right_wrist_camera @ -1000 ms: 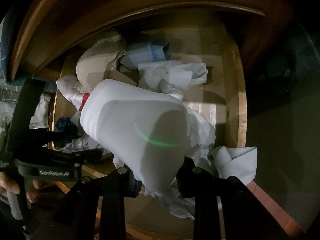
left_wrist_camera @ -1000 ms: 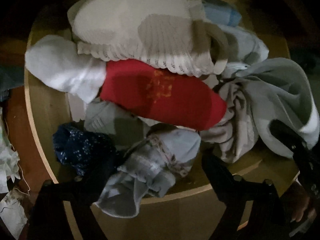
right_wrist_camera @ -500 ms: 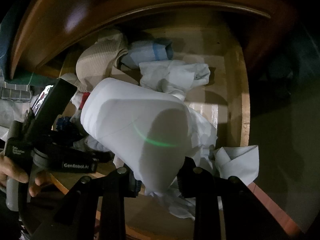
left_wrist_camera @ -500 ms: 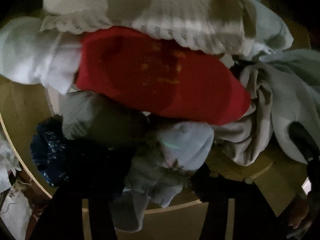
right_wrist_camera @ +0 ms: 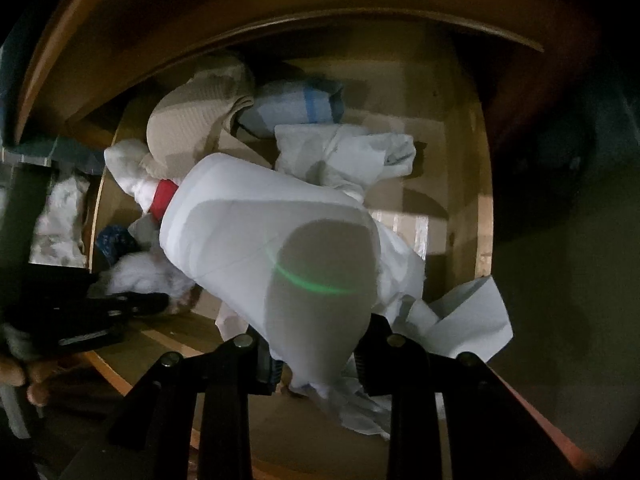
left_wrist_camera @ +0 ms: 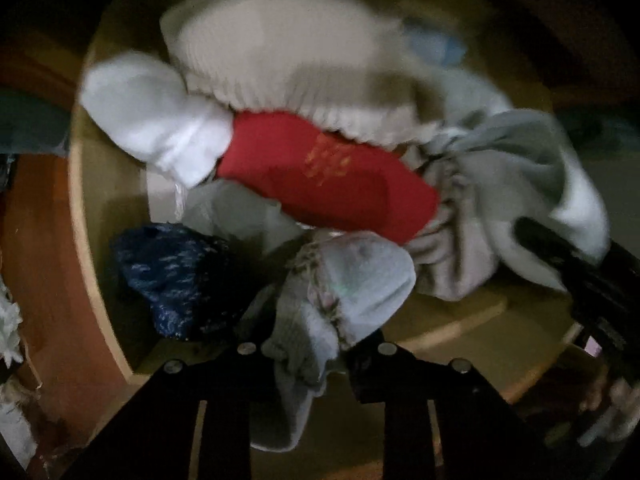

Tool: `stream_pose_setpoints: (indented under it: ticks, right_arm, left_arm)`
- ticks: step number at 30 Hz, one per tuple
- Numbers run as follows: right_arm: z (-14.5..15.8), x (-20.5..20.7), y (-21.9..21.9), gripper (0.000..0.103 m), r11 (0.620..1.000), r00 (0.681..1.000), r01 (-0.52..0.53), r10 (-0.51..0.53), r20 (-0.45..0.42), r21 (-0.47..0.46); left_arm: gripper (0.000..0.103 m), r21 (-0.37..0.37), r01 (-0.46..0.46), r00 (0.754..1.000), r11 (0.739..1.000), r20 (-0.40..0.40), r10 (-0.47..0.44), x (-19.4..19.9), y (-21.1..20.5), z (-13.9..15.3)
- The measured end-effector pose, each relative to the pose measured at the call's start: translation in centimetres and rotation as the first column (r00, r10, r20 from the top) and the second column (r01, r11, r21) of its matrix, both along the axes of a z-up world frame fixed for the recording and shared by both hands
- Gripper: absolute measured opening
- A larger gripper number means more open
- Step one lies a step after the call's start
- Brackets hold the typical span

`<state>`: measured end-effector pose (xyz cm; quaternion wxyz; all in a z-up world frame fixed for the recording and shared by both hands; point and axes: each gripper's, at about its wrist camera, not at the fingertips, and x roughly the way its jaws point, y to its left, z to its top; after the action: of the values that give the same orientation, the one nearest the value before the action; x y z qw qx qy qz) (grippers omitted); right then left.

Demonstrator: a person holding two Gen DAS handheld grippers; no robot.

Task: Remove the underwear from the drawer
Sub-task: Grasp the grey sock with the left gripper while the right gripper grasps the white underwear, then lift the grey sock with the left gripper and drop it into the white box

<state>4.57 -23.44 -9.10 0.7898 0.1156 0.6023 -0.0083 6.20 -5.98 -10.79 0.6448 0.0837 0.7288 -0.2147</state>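
Wooden drawer (right_wrist_camera: 482, 184) held jumbled clothes; our left gripper (left_wrist_camera: 312, 354) had just closed, pinching pale underwear (left_wrist_camera: 360, 280); right gripper (right_wrist_camera: 316, 354) clamped a white garment (right_wrist_camera: 260, 240).

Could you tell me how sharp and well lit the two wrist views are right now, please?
Left wrist view: motion-blurred throughout, dim, the red garment smeared. Right wrist view: sharper, with a green lens-flare arc and rounded shadow on the white garment; dark edges in both.
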Motion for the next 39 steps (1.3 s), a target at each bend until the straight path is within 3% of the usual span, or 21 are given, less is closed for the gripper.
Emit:
stream_pose_setpoints:
  ticks: [2, 7, 11, 16, 19, 21, 25, 28, 32, 33, 35, 38, 39]
  right_arm:
    - [0.2, 0.0, 0.1, 0.026, 0.999, 1.0, -0.01, 0.01, 0.013, -0.032]
    - [0.7, -0.3, -1.2, 0.025, 0.999, 0.999, 0.028, -0.03, 0.044, 0.044]
    - [0.9, -0.5, -2.0, 0.022, 0.997, 0.997, 0.055, -0.059, 0.058, 0.059]
    - [0.7, -0.4, -1.6, 0.02, 0.998, 0.998, 0.044, -0.046, 0.048, 0.035]
    - [0.7, -0.4, -1.0, 0.02, 1.0, 0.999, 0.02, -0.02, 0.045, 0.002]
    - [0.7, -0.6, -0.8, 0.02, 1.0, 0.999, 0.009, -0.009, 0.042, -0.008]
    - [0.6, -0.6, -0.4, 0.02, 1.0, 0.999, -0.005, 0.006, 0.034, -0.03]
    - [0.5, -0.7, 0.0, 0.019, 0.999, 0.999, -0.016, 0.017, 0.029, -0.048]
    - [0.5, -0.9, 0.6, 0.02, 0.997, 0.999, -0.035, 0.036, 0.024, -0.069]
    - [0.5, -1.0, 0.6, 0.02, 0.997, 0.999, -0.036, 0.038, 0.022, -0.068]
    - [0.4, -1.1, 0.6, 0.02, 0.997, 0.999, -0.047, 0.049, 0.015, -0.068]
    - [0.5, -1.2, 0.6, 0.02, 0.996, 0.998, -0.053, 0.054, 0.015, -0.076]
    - [0.5, -1.2, 0.6, 0.02, 0.996, 0.998, -0.055, 0.056, 0.014, -0.076]
  left_arm:
    - [0.023, -0.029, 0.004, 0.999, 1.0, 0.045, -0.003, -0.8, 0.5, 1.6]
    - [0.023, -0.16, -0.002, 0.994, 0.987, 0.109, 0.02, -2.4, 2.7, 5.2]
    - [0.023, -0.276, -0.03, 0.993, 0.961, 0.098, 0.059, -2.2, 5.7, 7.5]
    - [0.023, -0.33, 0.003, 0.981, 0.944, 0.183, 0.061, -1.8, 5.5, 12.3]
    - [0.023, -0.369, 0.032, 0.963, 0.929, 0.259, 0.07, -1.5, 6.2, 16.9]
    - [0.023, -0.402, 0.062, 0.94, 0.913, 0.33, 0.081, -0.3, 6.5, 20.2]
    - [0.023, -0.448, 0.114, 0.853, 0.887, 0.502, 0.144, 1.6, 6.9, 27.2]
    - [0.023, -0.419, 0.177, 0.755, 0.891, 0.639, 0.15, 3.7, 5.6, 32.2]
    - [0.023, -0.349, 0.201, 0.682, 0.915, 0.72, 0.125, 7.4, 2.8, 36.6]
    - [0.023, -0.35, 0.19, 0.673, 0.917, 0.726, 0.138, 8.4, 2.3, 37.5]
    - [0.023, -0.37, 0.185, 0.691, 0.911, 0.708, 0.147, 11.5, 0.5, 38.4]
    - [0.023, -0.347, 0.188, 0.705, 0.919, 0.699, 0.12, 15.2, -2.3, 37.9]
    - [0.023, -0.321, 0.184, 0.698, 0.929, 0.708, 0.106, 16.1, -3.2, 37.3]
